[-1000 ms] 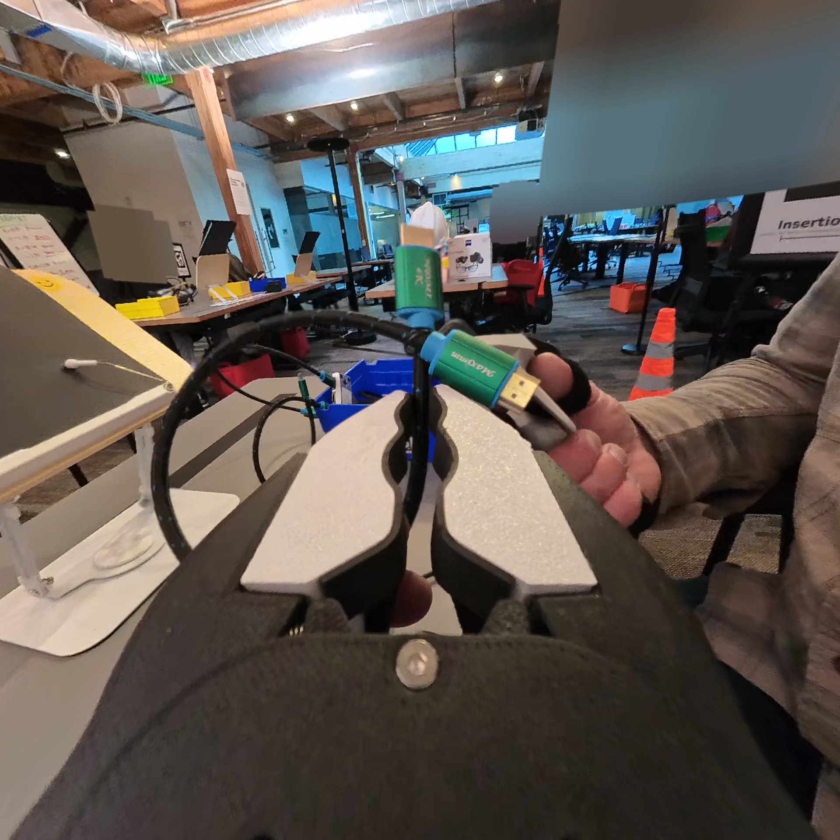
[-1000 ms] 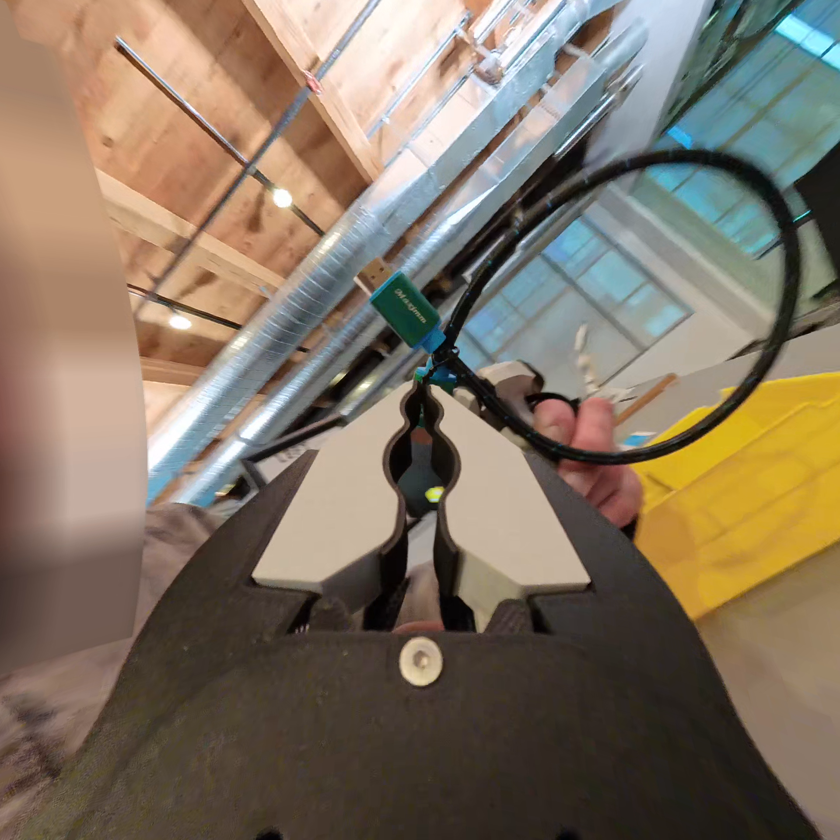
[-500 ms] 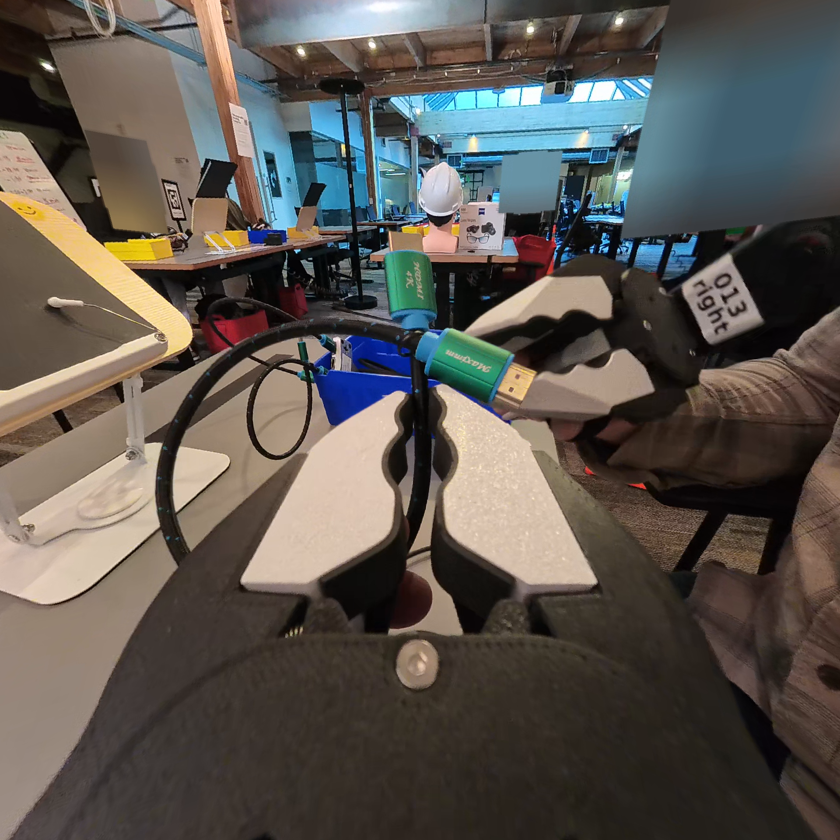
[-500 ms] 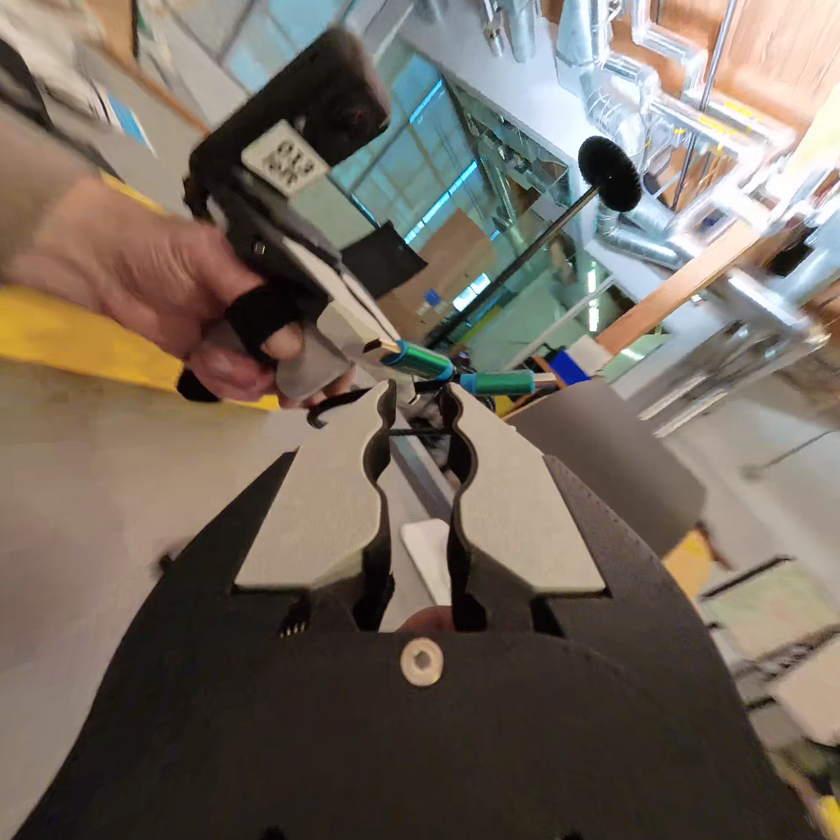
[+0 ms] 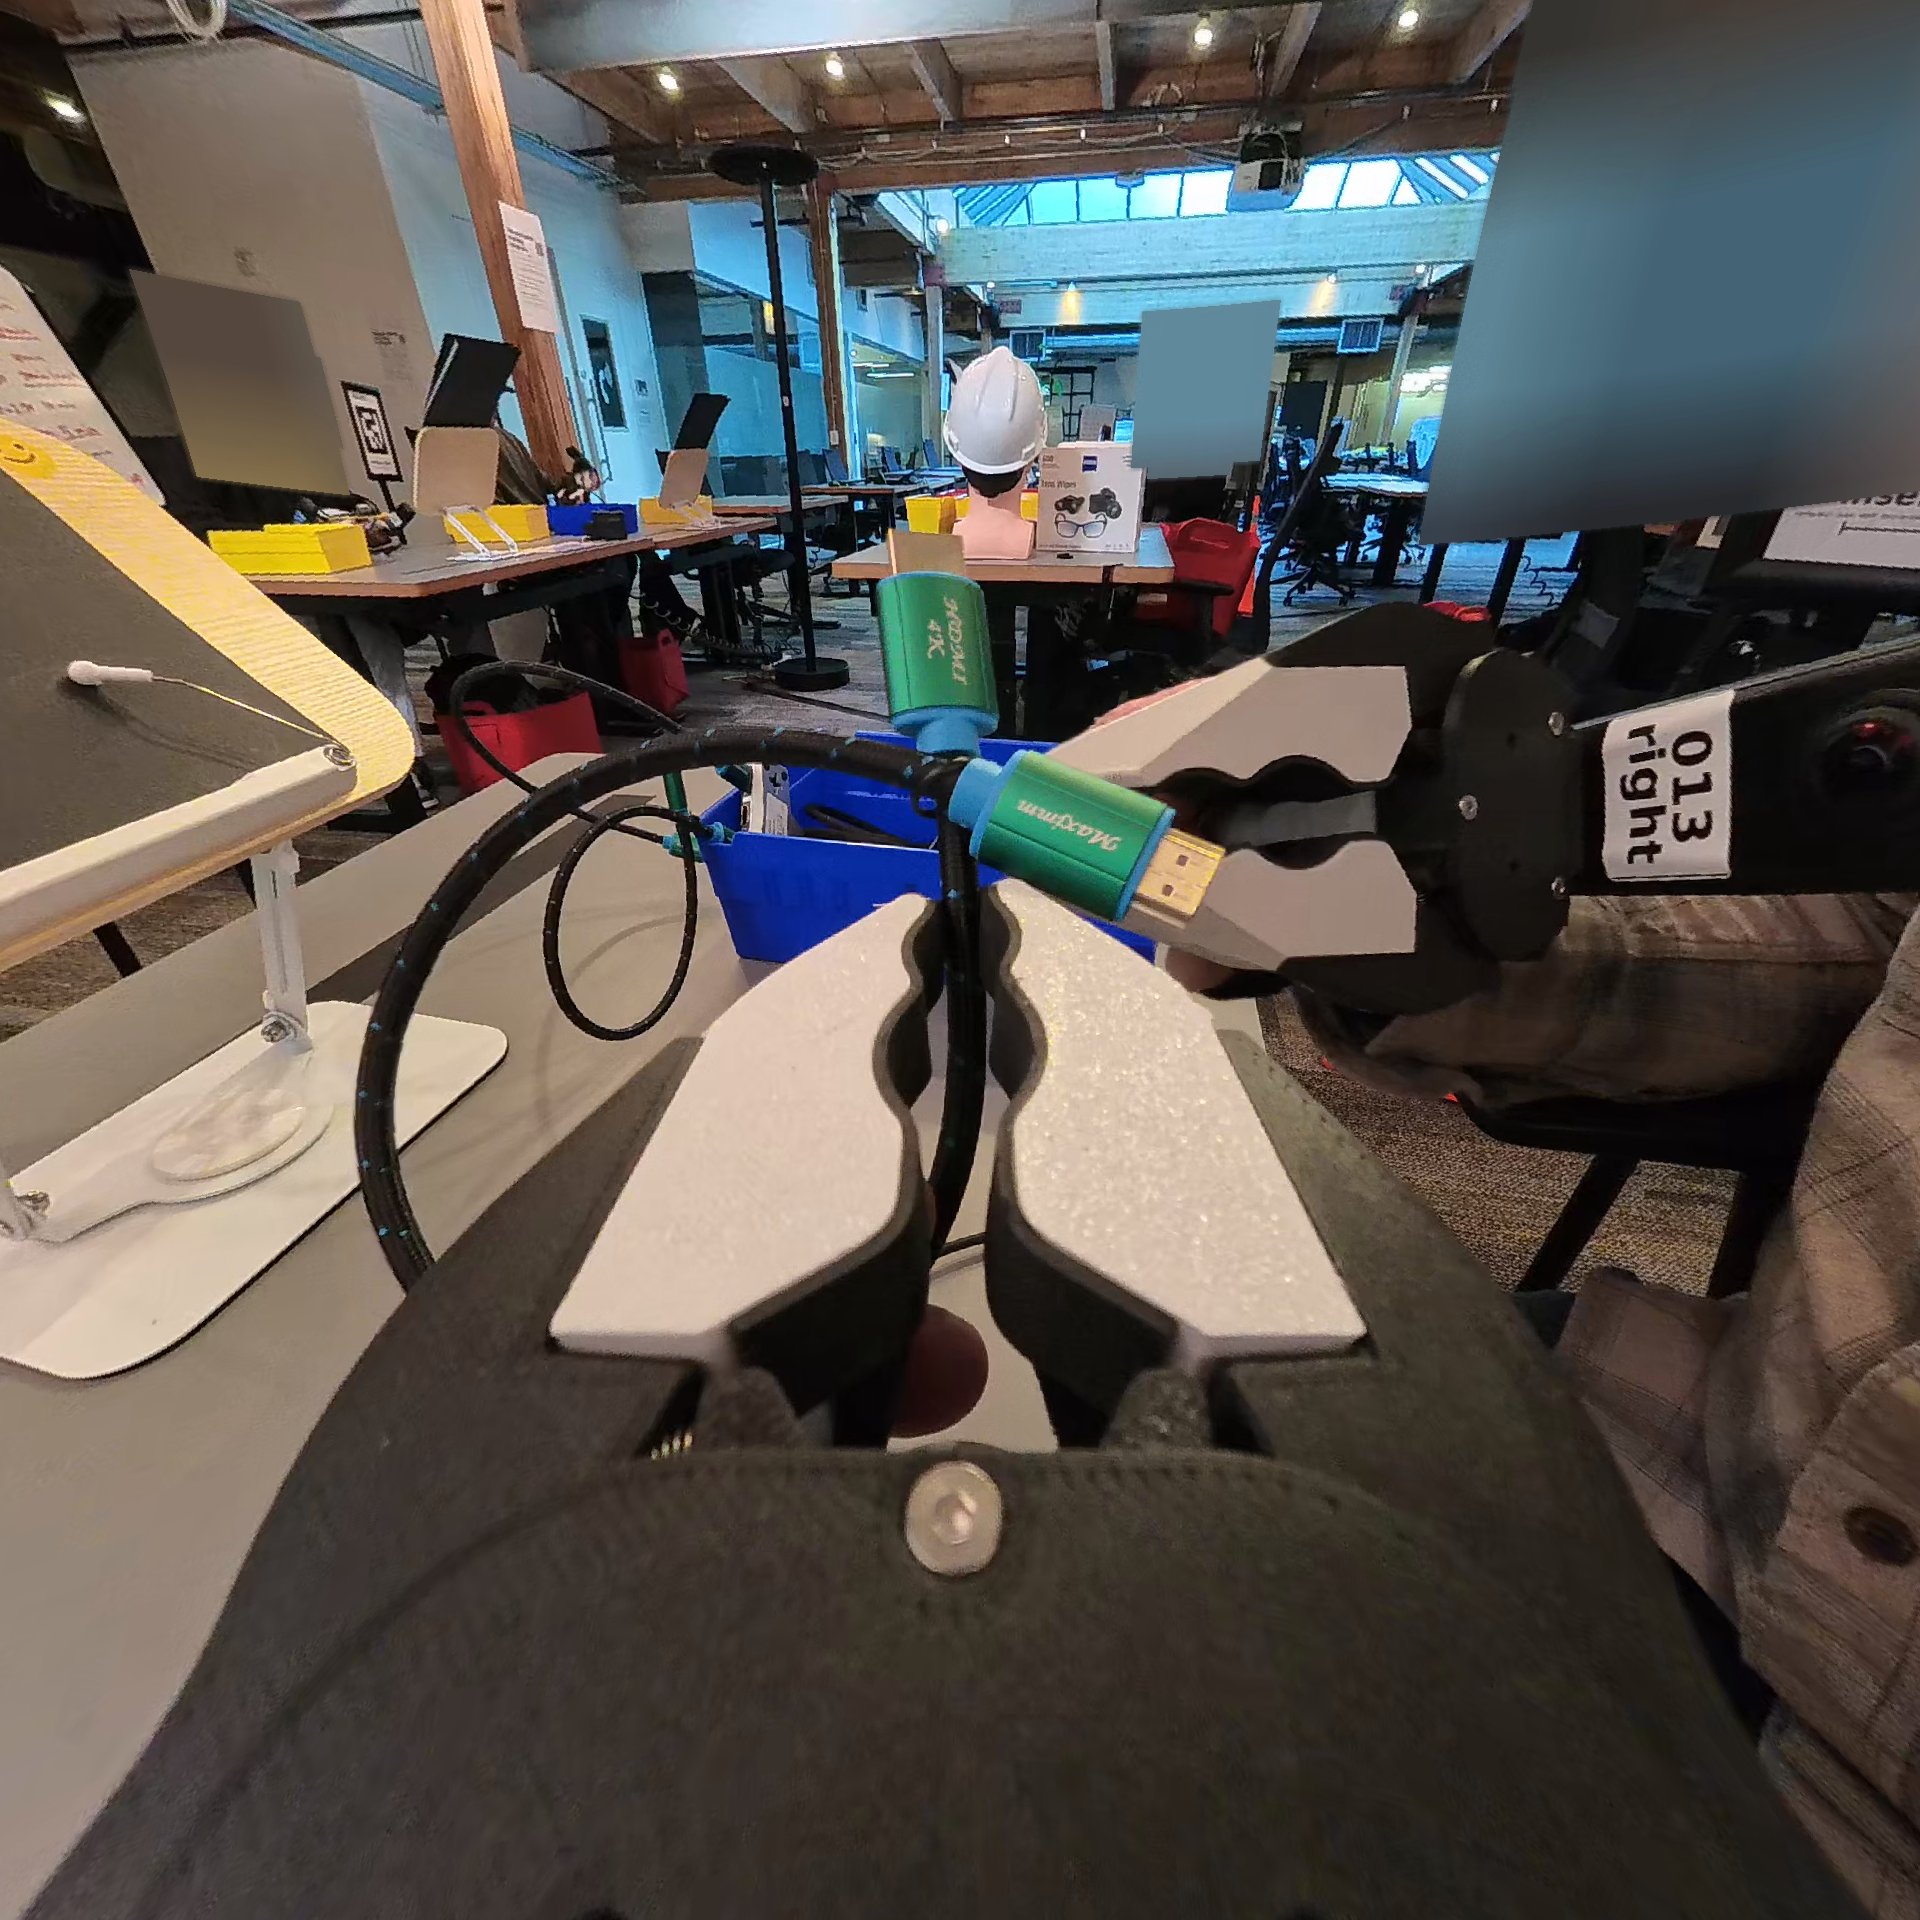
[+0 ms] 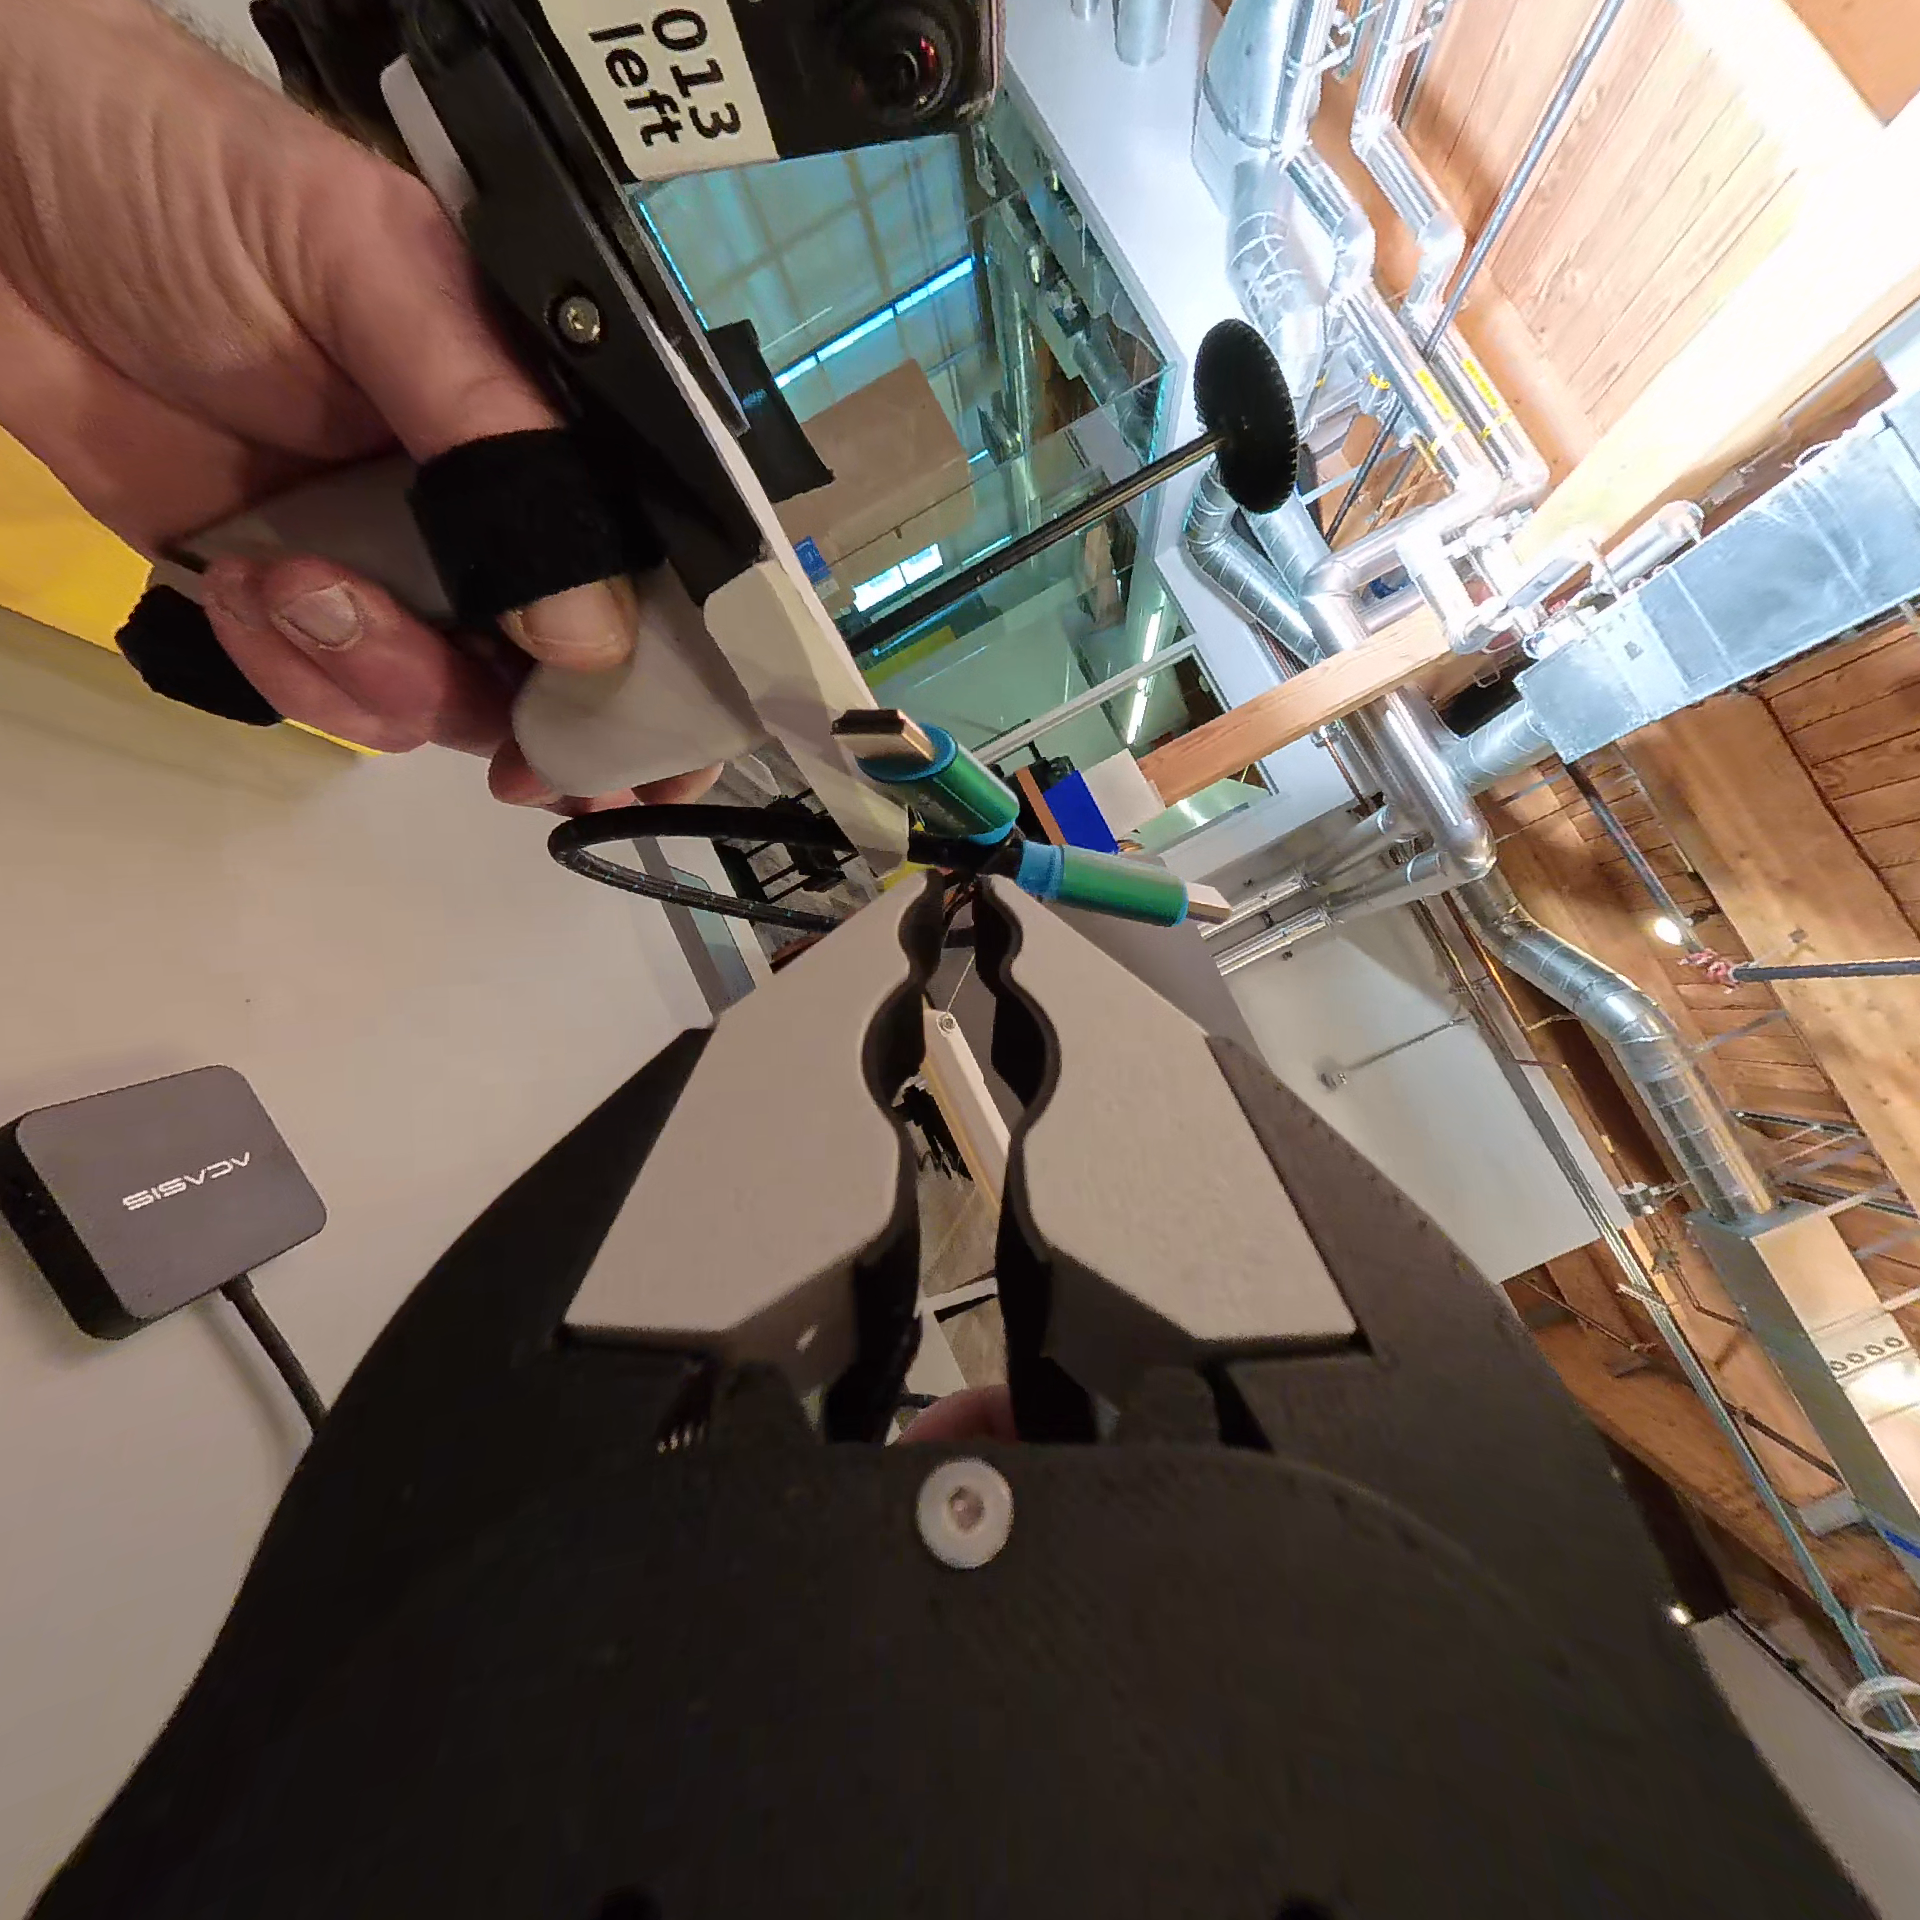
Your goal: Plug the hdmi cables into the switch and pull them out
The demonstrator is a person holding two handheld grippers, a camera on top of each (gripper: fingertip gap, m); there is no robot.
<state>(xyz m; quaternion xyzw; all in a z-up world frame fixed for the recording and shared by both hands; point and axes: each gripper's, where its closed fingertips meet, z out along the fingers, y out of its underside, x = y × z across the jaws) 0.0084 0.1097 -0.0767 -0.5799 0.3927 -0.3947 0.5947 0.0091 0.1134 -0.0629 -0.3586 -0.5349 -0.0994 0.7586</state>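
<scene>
While the left gripper (image 5: 961, 925) stays clamped on the braided cable (image 5: 390, 1029), the right gripper's (image 5: 1210, 831) parted jaws have closed in around the gold-tipped plug (image 5: 1081, 836).

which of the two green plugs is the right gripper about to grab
The green plug lying sideways, its gold tip between the open fingers of the right gripper. The other green plug stands upright, away from those fingers.

Big open-plan workshop/lab space
Exposed wood beams (image 5: 1039, 114), silver ducting (image 6: 1621, 997), rows of worktables (image 5: 499, 556) with yellow bins (image 5: 301, 545).
</scene>
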